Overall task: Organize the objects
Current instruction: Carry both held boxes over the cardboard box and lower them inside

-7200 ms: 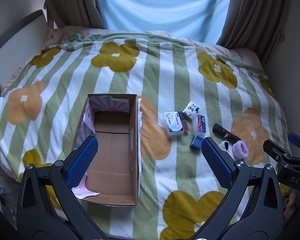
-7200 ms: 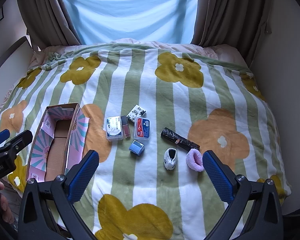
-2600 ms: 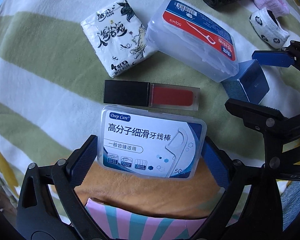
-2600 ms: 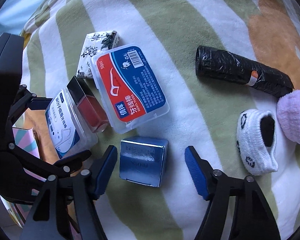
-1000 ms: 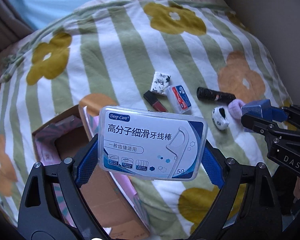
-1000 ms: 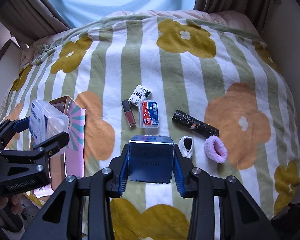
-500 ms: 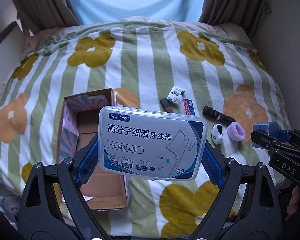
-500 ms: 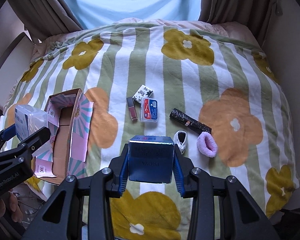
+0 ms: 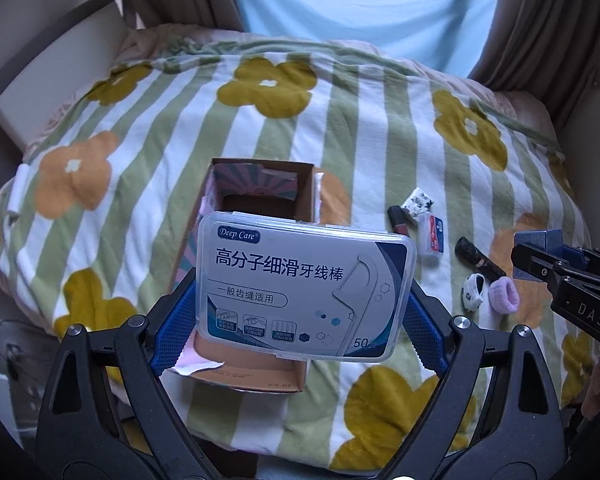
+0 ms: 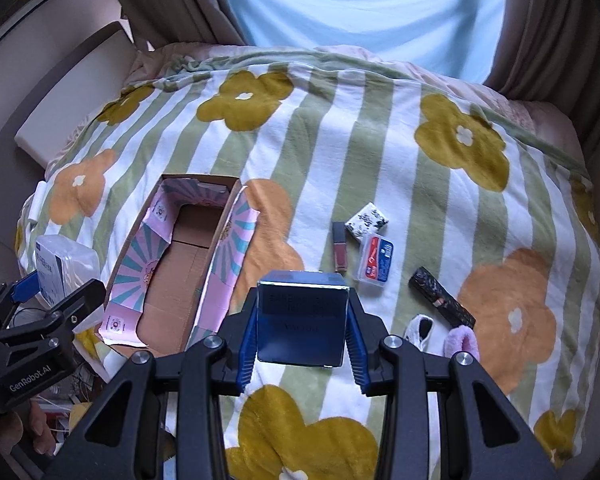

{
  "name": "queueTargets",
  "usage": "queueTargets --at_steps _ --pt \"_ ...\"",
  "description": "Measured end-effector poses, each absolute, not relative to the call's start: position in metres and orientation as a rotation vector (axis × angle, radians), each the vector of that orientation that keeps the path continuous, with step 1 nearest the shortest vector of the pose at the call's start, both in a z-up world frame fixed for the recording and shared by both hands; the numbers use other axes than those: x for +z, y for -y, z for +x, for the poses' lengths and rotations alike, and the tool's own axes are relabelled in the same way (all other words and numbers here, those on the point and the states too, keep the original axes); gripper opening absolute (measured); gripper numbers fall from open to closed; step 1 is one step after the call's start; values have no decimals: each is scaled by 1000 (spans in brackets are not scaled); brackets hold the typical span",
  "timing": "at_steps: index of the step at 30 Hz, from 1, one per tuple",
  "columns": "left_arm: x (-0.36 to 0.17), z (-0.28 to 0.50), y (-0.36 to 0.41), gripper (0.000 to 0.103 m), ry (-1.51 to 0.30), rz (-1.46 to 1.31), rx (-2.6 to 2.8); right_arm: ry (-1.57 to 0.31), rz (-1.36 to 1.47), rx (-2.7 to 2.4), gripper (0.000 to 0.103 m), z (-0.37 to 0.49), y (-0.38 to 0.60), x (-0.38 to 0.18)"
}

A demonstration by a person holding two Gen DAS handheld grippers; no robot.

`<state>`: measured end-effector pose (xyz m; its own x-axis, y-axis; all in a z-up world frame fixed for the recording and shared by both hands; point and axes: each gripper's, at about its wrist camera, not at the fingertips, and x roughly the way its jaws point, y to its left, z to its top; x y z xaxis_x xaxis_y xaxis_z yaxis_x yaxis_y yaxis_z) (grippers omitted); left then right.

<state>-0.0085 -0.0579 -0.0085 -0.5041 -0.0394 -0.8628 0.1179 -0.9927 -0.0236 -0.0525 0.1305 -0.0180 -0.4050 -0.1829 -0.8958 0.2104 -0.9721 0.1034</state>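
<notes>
So the left gripper [image 9: 302,312] is spread wide, clamping a clear plastic floss-pick case [image 9: 304,288]; the right gripper [image 10: 302,346] narrowly pinches a glossy blue cube box [image 10: 302,318].

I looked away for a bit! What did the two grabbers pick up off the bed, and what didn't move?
The left gripper closed on the floss box and lifted it over the cardboard box. The right gripper took the blue box and raised it too. The tissue pack, lipstick, red floss box, black roll, sock and pink scrunchie stayed on the blanket.
</notes>
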Motion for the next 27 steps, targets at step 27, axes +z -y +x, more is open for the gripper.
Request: queueTargets --at_steps 27 --pt "-161 -31 157 90 -412 1662 -2217 -500 1530 -1879 36 -166 85 -168"
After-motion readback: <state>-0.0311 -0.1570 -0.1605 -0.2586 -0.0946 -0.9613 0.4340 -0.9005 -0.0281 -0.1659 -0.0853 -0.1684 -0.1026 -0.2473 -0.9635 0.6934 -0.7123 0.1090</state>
